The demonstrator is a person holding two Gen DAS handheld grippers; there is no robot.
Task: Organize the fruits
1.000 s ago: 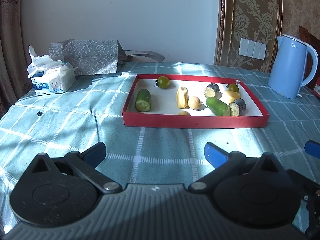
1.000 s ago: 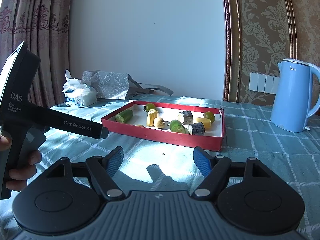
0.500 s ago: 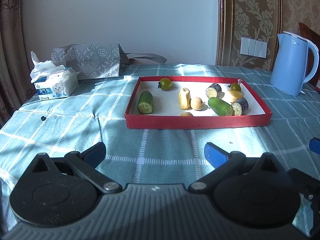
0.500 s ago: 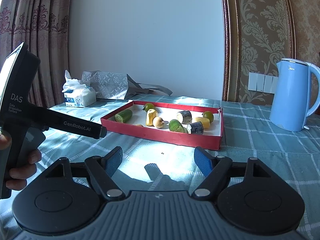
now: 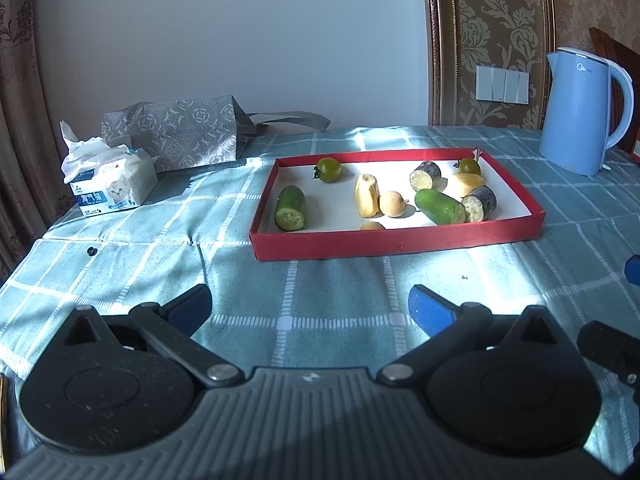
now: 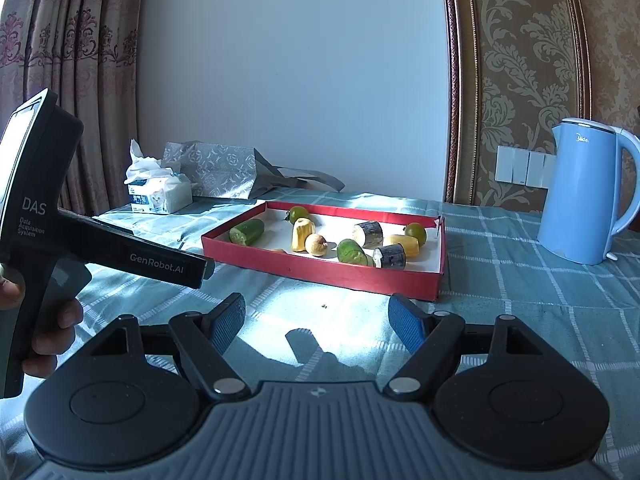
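Observation:
A shallow red tray [image 5: 396,242] [image 6: 320,272] with a white floor sits on the checked tablecloth. In it lie two cucumber pieces [image 5: 291,213] [image 5: 439,207], two green tomatoes [image 5: 328,169] [image 5: 469,167], a peeled banana piece [image 5: 367,200], a round tan fruit [image 5: 392,204], a yellow piece [image 5: 464,184] and two dark-skinned cut pieces [image 5: 425,174] [image 5: 479,209]. My left gripper [image 5: 310,304] is open and empty, well short of the tray. My right gripper [image 6: 318,322] is open and empty, short of the tray's near corner. The left gripper's body [image 6: 100,248] shows at the left of the right wrist view.
A blue kettle [image 5: 580,108] [image 6: 580,196] stands at the back right. A tissue pack [image 5: 112,186] and a grey patterned bag [image 5: 176,136] sit at the back left. A small dark speck [image 5: 92,251] lies on the cloth near the left table edge.
Both views have shifted slightly; the tray sits a little further right in the left wrist view. Both grippers stay open and empty.

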